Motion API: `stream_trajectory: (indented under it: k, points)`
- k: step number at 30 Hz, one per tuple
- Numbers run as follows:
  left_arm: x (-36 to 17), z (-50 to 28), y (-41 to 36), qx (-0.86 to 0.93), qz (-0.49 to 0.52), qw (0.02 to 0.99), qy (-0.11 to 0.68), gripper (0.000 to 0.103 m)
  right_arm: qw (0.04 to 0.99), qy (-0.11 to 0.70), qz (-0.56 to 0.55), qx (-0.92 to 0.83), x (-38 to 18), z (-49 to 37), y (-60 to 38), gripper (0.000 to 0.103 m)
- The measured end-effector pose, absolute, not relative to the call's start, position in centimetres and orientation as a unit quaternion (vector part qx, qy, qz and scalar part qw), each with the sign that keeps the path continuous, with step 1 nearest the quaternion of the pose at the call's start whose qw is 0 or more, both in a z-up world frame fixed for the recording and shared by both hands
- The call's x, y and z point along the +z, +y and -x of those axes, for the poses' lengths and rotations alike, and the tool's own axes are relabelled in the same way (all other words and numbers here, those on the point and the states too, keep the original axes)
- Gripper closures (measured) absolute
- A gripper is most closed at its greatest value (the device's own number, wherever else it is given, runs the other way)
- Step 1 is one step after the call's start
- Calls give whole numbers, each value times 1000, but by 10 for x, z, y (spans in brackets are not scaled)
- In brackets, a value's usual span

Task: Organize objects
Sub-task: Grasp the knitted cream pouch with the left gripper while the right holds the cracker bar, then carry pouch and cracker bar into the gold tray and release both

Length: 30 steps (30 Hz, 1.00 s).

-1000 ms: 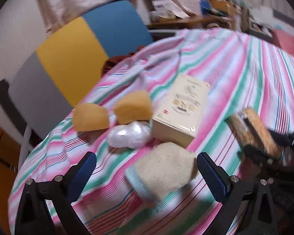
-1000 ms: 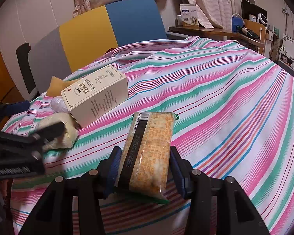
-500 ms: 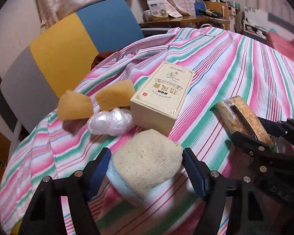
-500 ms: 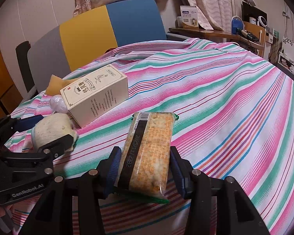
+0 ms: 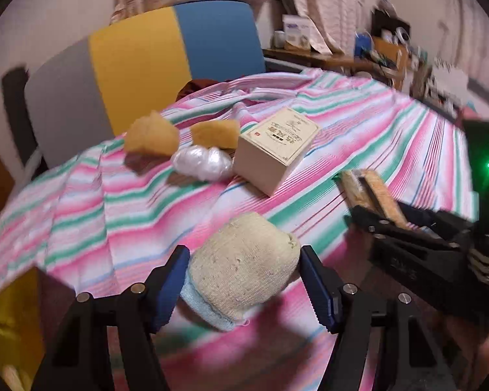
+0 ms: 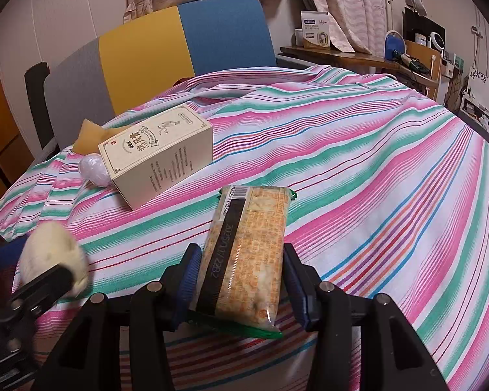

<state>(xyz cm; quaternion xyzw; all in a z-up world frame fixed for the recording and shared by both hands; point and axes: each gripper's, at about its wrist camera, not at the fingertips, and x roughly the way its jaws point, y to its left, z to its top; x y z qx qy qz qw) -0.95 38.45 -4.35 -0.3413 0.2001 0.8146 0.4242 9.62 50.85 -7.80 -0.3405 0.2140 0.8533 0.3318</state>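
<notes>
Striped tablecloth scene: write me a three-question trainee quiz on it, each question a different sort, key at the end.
1. True or false: the cream box stands upright on its small end.
2. What lies between the pads of the left hand-held gripper? A) a yellow sponge B) a rolled cream sock C) a white plastic ball
3. Fill in: the cracker packet lies between the pads of the ____ hand-held gripper.

Key: 1 false, it lies on a long side on the striped tablecloth. 2 B, the rolled cream sock. 3 right.
</notes>
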Motion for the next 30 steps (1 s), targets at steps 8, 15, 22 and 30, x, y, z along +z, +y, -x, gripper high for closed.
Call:
stream_trajectory:
  k: [8,15,22,30]
  points:
    - [-17,-6,336,832,335,422,131,34,333,211,345,852,-77,-96,507,53]
    - [13,-12,278,847,327,416,48,34,333,218,341,852,-75,-100,506,54]
    - [27,-12,225,866,316,387,11,34,332,237,341,847,-71,-109,507,54]
    - [20,-13,178,874,327,359,-27,34,316,244,326,857,-60,-124,481,54]
